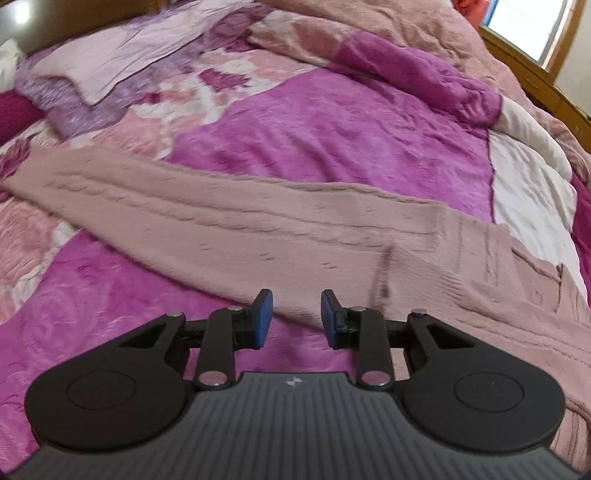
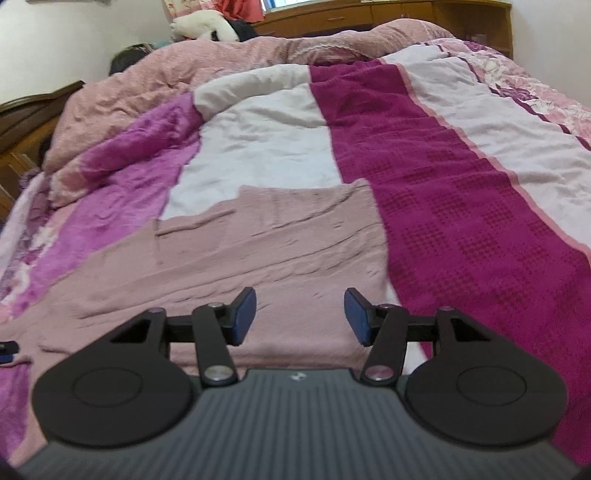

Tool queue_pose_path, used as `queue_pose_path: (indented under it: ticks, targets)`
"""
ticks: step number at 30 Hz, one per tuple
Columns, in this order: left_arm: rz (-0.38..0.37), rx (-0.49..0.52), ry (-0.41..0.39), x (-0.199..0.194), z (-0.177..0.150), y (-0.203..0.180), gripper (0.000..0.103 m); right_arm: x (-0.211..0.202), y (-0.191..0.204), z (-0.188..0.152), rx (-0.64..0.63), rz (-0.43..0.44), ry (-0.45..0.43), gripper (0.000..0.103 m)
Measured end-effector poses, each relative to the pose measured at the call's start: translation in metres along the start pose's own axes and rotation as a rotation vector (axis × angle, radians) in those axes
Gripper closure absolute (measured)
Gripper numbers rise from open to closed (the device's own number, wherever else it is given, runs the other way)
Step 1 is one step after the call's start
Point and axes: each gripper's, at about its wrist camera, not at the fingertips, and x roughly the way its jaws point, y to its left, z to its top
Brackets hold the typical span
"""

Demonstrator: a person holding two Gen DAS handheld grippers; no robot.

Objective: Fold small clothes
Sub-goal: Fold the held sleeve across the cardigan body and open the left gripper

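A dusty-pink knitted garment (image 1: 258, 221) lies spread flat across the bed; it also shows in the right wrist view (image 2: 266, 251). My left gripper (image 1: 295, 319) is open and empty, hovering just over the garment's near edge. My right gripper (image 2: 300, 317) is open and empty, above the garment's near right part. A bit of the left gripper (image 2: 7, 350) shows at the left edge of the right wrist view.
The bed has a magenta and pink patchwork quilt (image 1: 332, 129) and a dark magenta blanket (image 2: 461, 221). A bunched pink duvet (image 2: 184, 74) lies at the far end. A wooden bed frame (image 1: 535, 81) and a soft toy (image 2: 203, 26) are beyond.
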Motion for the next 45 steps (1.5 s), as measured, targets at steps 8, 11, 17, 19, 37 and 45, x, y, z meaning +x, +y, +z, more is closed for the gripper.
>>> queue_pose_path:
  ticks: [8, 11, 17, 19, 37, 45]
  targets:
    - [0.063, -0.086, 0.014, -0.001, -0.003, 0.035, 0.067, -0.016, 0.012, -0.031, 0.01, 0.036, 0.035, 0.047]
    - [0.07, -0.134, 0.013, 0.003, -0.005, 0.041, 0.065, -0.017, 0.019, -0.042, -0.006, 0.056, 0.066, 0.047]
    - [0.061, -0.299, 0.045, 0.02, -0.005, 0.061, 0.043, -0.014, 0.03, -0.061, -0.047, 0.066, 0.093, 0.047]
    - [0.036, -0.361, 0.04, 0.023, -0.005, 0.069, 0.041, -0.012, 0.031, -0.065, -0.062, 0.049, 0.102, 0.048]
    - [-0.031, -0.51, -0.038, 0.056, 0.025, 0.097, 0.036, -0.009, 0.039, -0.073, -0.095, 0.01, 0.101, 0.046]
    - [-0.018, -0.507, -0.076, 0.073, 0.039, 0.1, 0.036, -0.008, 0.045, -0.074, -0.114, -0.016, 0.104, 0.046]
